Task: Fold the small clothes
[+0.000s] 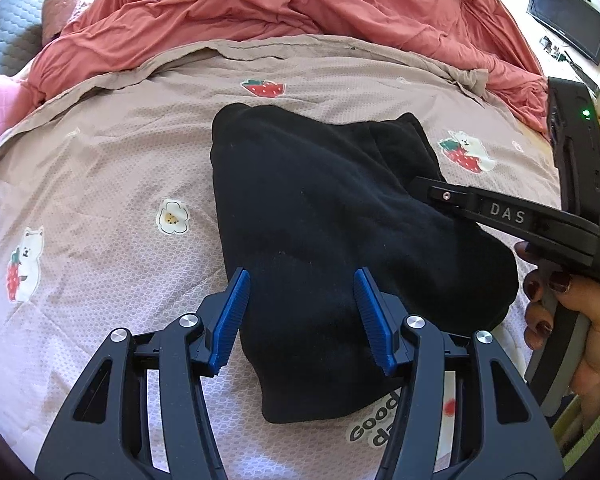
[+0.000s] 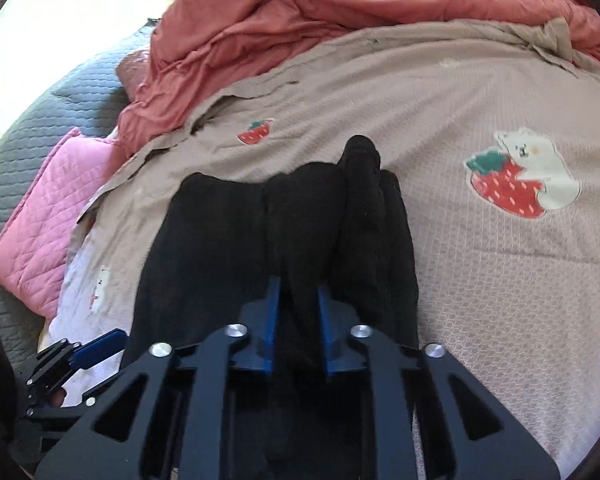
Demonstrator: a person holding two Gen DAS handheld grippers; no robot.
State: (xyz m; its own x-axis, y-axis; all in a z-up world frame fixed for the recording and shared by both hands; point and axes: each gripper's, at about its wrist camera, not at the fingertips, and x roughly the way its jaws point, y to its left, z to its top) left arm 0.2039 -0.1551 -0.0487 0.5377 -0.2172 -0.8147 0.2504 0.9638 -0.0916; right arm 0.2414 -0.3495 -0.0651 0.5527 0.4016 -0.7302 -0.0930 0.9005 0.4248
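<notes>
A black garment (image 1: 320, 200) lies crumpled on a beige sheet (image 1: 120, 168) printed with strawberries and bears. My left gripper (image 1: 300, 280) hangs over its near end, open, the blue pads apart with black fabric spread between them. My right gripper (image 1: 424, 184) comes in from the right, held by a person's hand (image 1: 560, 312), and its tip rests on the garment's right side. In the right wrist view the right gripper (image 2: 298, 296) is shut on a raised fold of the black garment (image 2: 220, 240). The left gripper (image 2: 100, 344) shows at the lower left.
A rumpled red duvet (image 1: 300, 0) is heaped along the far side of the bed. A pink quilted cushion (image 2: 48, 216) and a grey quilt (image 2: 28, 120) lie at the left. A dark monitor (image 1: 568, 20) stands beyond the bed at the upper right.
</notes>
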